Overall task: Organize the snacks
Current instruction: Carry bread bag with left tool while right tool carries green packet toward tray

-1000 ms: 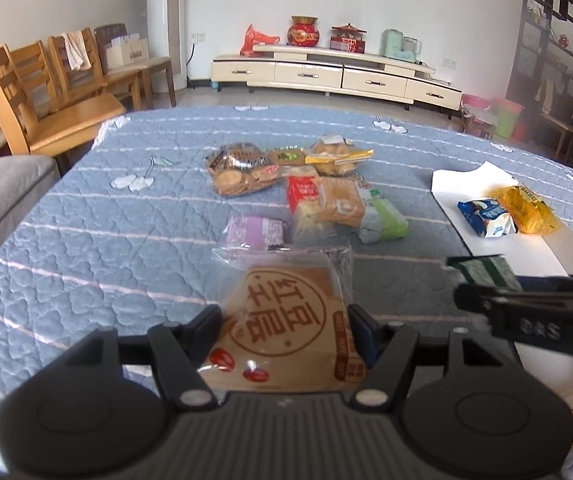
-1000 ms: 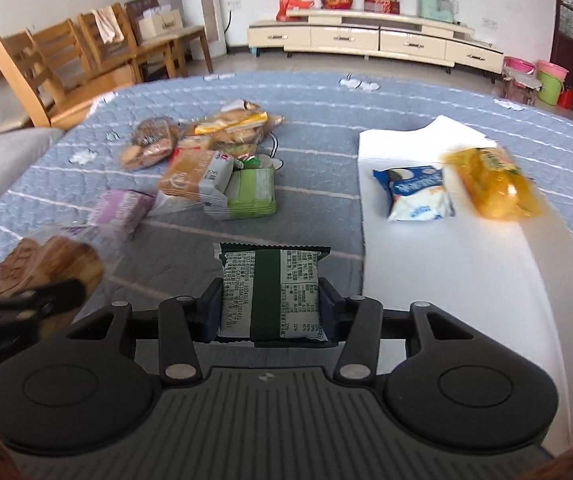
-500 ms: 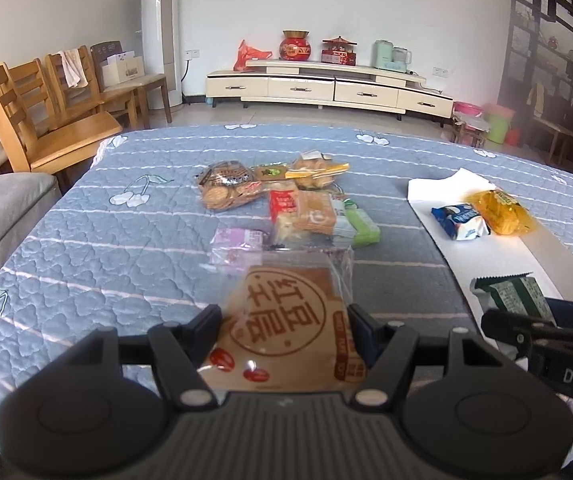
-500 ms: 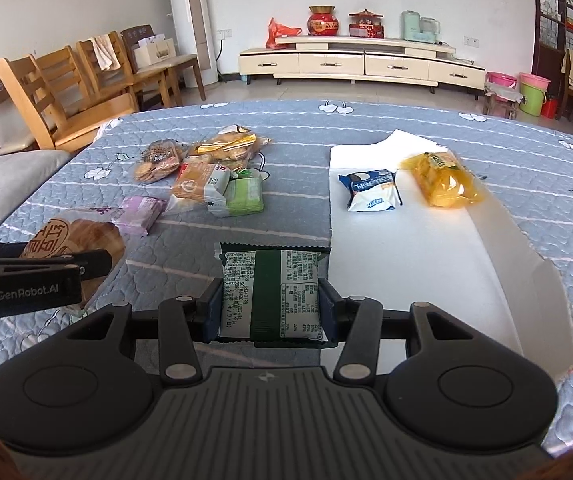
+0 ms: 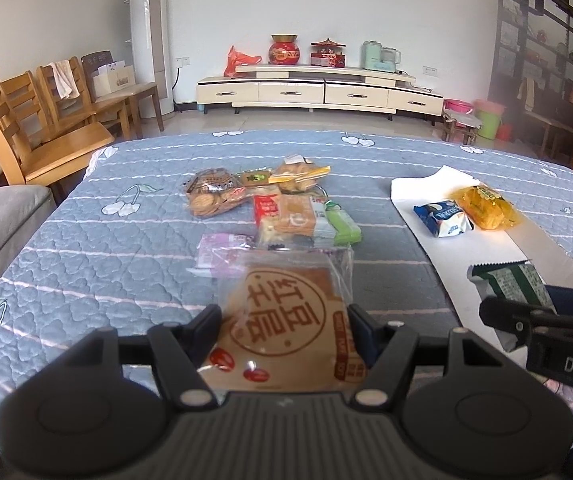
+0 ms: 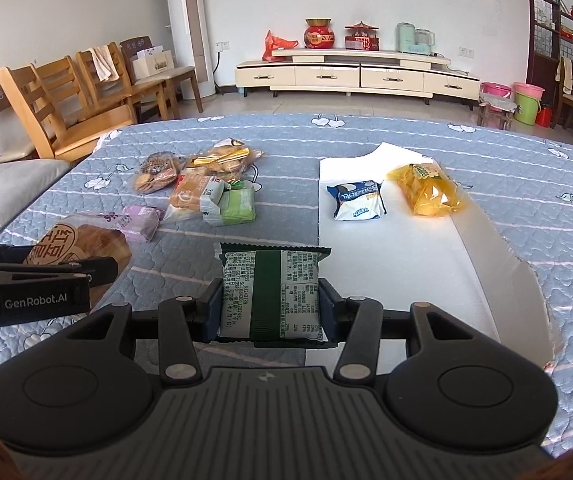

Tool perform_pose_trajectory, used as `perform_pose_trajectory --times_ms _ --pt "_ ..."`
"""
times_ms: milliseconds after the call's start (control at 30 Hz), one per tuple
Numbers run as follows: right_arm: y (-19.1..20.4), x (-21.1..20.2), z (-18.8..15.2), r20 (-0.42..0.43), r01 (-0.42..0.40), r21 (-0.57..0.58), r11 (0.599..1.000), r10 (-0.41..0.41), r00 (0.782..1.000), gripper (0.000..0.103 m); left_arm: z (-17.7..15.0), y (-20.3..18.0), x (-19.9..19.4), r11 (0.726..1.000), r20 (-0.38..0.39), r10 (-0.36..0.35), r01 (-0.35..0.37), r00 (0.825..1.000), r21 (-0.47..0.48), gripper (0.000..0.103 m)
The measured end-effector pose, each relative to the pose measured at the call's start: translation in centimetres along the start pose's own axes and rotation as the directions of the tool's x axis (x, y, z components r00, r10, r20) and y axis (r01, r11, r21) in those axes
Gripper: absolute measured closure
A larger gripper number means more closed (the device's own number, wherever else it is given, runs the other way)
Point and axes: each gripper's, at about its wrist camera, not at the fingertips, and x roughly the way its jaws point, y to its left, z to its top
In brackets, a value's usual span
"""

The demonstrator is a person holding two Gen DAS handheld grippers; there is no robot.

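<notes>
my left gripper [image 5: 284,322] clamps the brown bun packet [image 5: 286,320] above the quilt [image 5: 86,248]; my right gripper [image 6: 271,300] clamps the green snack packet [image 6: 272,292] beside the white tray [image 6: 406,248].

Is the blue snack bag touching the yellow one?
Apart. The right wrist view shows bare white tray between the blue snack bag and the yellow one.

Brown bun pkt [image 5: 286,324] w/ red round print, clamped in left tool [image 5: 284,330]; green-white pkt [image 6: 272,294] back-side up in right tool [image 6: 271,306]. Blue-white pkt [image 6: 358,200] & yellow pkt [image 6: 426,188] lie side by side at far end of white tray [image 6: 406,264], near table's right edge
</notes>
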Motion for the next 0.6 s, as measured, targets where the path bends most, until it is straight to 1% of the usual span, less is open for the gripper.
perform_pose_trajectory --times_ms 600 --pt "-0.36 -0.40 -0.02 0.037 0.031 0.005 1.000 -0.031 0.999 0.043 0.22 -0.84 -0.32 1.000 0.013 -0.014 0.014 1.000 0.004 0.035"
